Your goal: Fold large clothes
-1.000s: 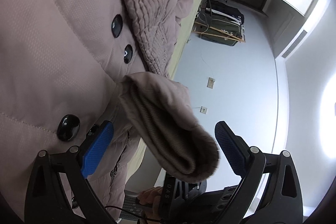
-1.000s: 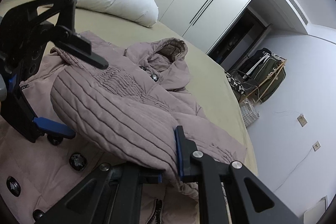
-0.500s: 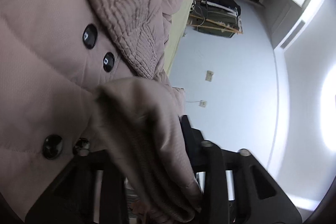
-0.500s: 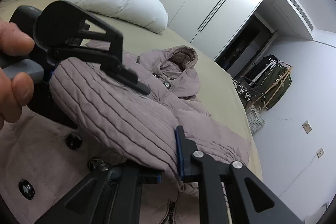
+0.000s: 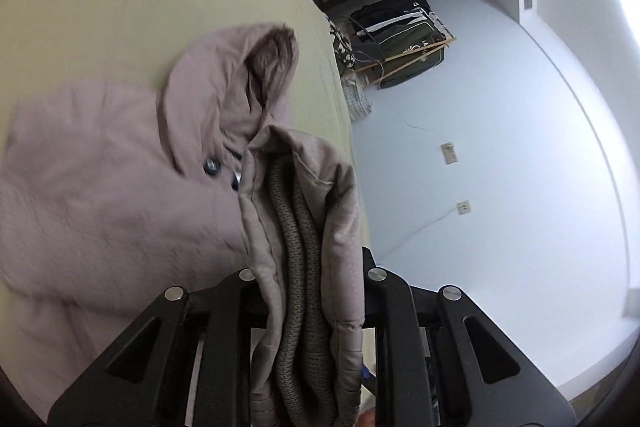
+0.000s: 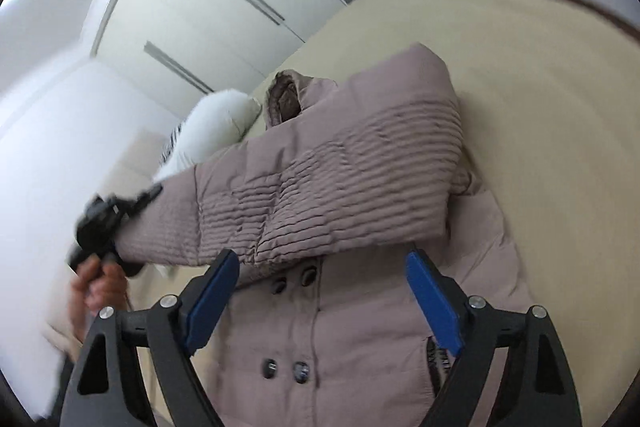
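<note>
Sleeve cuff pinched on the left, nothing gripped on the right.

The mauve padded coat (image 6: 360, 327) is spread, buttons up, on the beige bed (image 6: 540, 99), its hood (image 5: 256, 75) toward the white pillow (image 6: 212, 123). One sleeve (image 6: 320, 187) is stretched across the chest, raised off it at the cuff end. Its ribbed cuff (image 5: 304, 267) is clamped in the left gripper (image 5: 308, 287), whose jaws have just been closing. The right gripper (image 6: 324, 291) has just been opened wide; nothing is pressed between its blue pads (image 6: 430, 297).

left claw (image 5: 308, 307) has just closed on the sleeve cuff (image 5: 304, 251); right claw (image 6: 324, 291) has just opened, nothing between.
</note>
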A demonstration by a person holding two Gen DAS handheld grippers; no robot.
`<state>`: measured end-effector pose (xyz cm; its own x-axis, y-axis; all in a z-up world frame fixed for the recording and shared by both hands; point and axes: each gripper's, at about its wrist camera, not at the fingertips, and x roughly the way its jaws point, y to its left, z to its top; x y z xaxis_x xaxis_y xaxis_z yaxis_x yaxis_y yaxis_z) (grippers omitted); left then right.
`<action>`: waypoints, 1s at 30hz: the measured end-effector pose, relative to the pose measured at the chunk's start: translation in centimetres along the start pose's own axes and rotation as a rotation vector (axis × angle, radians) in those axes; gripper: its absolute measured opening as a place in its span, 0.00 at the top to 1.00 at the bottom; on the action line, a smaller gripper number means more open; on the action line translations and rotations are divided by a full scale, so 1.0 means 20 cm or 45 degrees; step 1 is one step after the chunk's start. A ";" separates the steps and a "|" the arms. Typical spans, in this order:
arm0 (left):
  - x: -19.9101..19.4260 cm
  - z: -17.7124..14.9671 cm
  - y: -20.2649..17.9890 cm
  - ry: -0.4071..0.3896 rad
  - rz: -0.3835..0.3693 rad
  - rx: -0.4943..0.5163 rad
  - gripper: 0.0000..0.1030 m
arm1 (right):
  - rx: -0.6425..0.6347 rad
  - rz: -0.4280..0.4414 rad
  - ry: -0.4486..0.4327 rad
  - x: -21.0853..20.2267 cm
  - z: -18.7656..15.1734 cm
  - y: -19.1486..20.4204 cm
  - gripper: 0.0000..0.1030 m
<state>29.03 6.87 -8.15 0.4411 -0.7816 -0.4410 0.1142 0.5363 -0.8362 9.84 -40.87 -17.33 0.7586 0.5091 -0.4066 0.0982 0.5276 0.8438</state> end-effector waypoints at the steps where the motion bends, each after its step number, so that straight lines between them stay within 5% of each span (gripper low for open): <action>1: -0.01 0.02 0.00 -0.007 0.011 0.012 0.83 | 0.099 0.094 0.012 0.02 0.02 -0.05 0.14; 5: -0.10 0.10 0.13 -0.063 0.041 -0.015 0.83 | 0.341 0.339 0.085 0.18 0.02 -0.16 0.14; 8: -0.13 0.12 0.28 -0.115 0.050 -0.099 0.83 | 0.418 0.389 0.130 0.35 0.03 -0.19 0.14; 12: -0.09 0.13 0.47 -0.111 0.125 -0.153 0.83 | 0.503 0.388 0.093 0.50 0.11 -0.26 0.15; 17: -0.02 0.11 0.72 -0.068 0.236 -0.199 0.83 | 0.487 0.379 0.005 0.45 0.20 -0.29 0.16; 21: 0.06 0.08 0.86 -0.033 0.324 -0.217 0.83 | 0.449 0.226 0.067 0.36 0.17 -0.33 0.22; 26: 0.05 0.08 0.89 -0.014 0.364 -0.146 0.80 | 0.346 0.248 -0.033 0.20 0.25 -0.23 0.20; 30: 0.05 0.05 0.84 -0.002 0.414 -0.079 0.79 | 0.237 0.197 -0.051 0.32 0.45 -0.12 0.20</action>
<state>32.28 15.39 -22.43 0.4473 -0.5719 -0.6877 -0.0873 0.7373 -0.6699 20.23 -44.99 -18.81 0.7985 0.5446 -0.2566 0.0933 0.3091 0.9464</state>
